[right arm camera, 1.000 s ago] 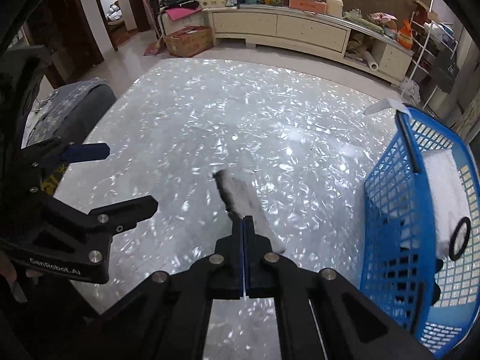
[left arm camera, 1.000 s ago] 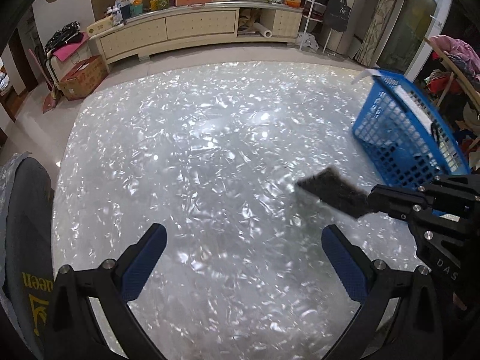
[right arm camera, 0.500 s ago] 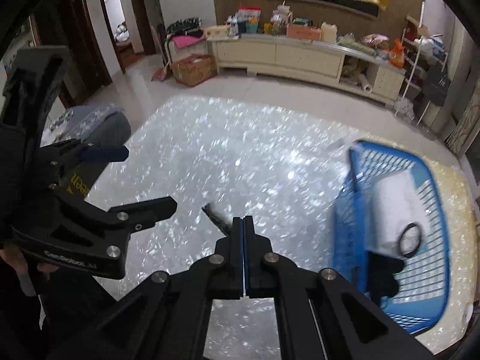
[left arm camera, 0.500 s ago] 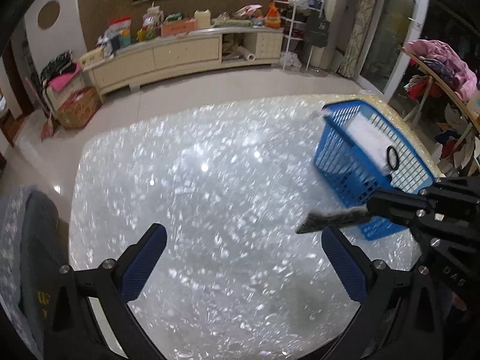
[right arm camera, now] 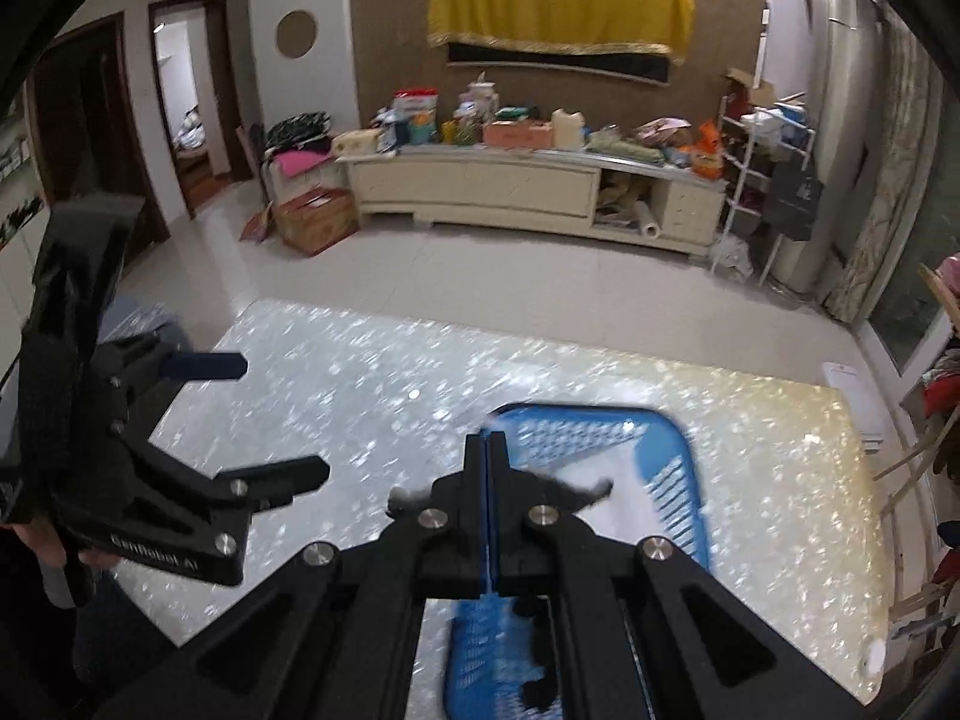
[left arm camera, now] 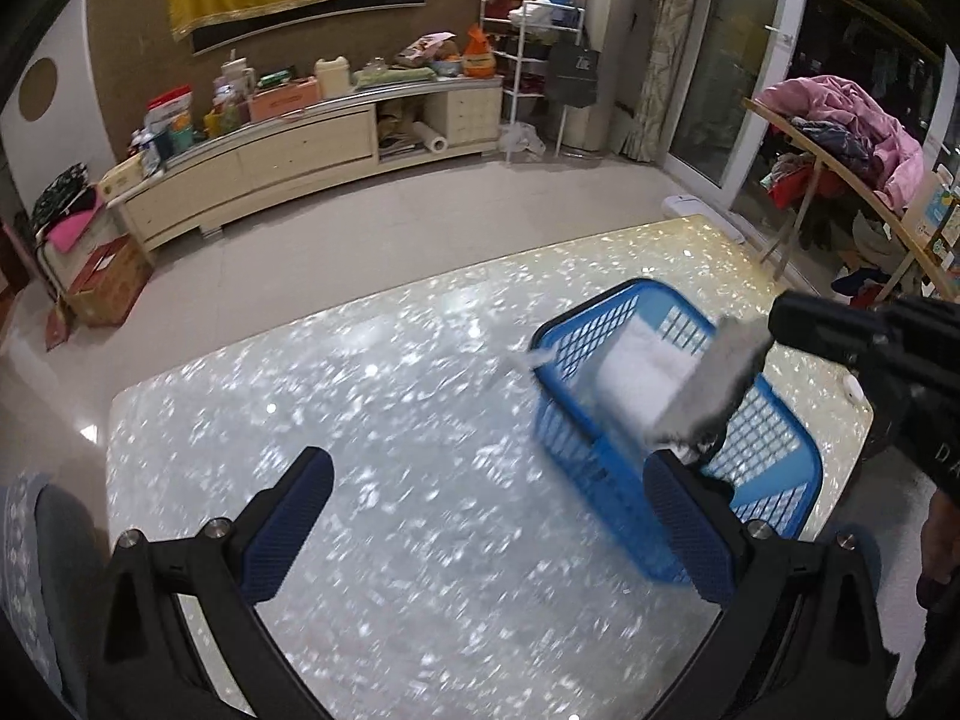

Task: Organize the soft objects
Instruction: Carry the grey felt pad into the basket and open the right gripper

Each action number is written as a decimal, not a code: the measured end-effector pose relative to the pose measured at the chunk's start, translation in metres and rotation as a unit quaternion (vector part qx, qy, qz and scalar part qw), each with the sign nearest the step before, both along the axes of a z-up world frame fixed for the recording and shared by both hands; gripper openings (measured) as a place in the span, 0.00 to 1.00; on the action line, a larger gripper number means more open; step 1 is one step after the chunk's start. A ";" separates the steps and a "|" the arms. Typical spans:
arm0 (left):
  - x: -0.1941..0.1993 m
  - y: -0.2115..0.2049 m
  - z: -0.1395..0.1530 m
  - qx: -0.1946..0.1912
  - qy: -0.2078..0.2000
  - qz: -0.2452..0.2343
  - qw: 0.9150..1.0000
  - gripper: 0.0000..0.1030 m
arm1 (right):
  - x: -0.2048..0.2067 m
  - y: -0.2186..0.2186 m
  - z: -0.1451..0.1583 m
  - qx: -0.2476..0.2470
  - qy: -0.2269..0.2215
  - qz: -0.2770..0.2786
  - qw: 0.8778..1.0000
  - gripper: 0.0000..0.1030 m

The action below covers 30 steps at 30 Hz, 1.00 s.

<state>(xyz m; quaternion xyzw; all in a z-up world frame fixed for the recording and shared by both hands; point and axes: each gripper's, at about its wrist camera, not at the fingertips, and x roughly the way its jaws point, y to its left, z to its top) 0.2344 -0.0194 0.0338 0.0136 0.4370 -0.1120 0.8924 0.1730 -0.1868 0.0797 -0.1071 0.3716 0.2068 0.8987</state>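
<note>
Above table [left arm camera: 372, 420] and basket [left arm camera: 774, 450], right jaws pinch grey cloth [left arm camera: 714, 384].

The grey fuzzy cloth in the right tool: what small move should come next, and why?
Probably open the right tool to drop the grey fuzzy cloth. Its jaws are shut on the cloth, which hangs above the blue plastic basket, where a white folded towel lies. The left tool is open, holding nothing.
</note>
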 end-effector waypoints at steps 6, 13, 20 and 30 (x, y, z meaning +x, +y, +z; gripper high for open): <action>0.016 -0.038 -0.025 -0.013 0.021 -0.020 1.000 1.00 | 0.006 -0.022 -0.026 0.002 0.008 -0.013 1.000 0.00; 0.012 -0.070 -0.074 -0.020 0.057 -0.039 0.997 1.00 | 0.007 -0.048 -0.109 0.007 0.112 -0.020 0.993 0.00; 0.001 -0.082 -0.088 0.001 0.053 -0.052 0.997 1.00 | -0.001 -0.060 -0.128 0.028 0.135 -0.047 0.989 0.04; -0.027 -0.072 -0.081 -0.034 0.030 -0.037 0.998 1.00 | -0.025 -0.068 -0.105 0.014 0.085 -0.070 0.994 0.84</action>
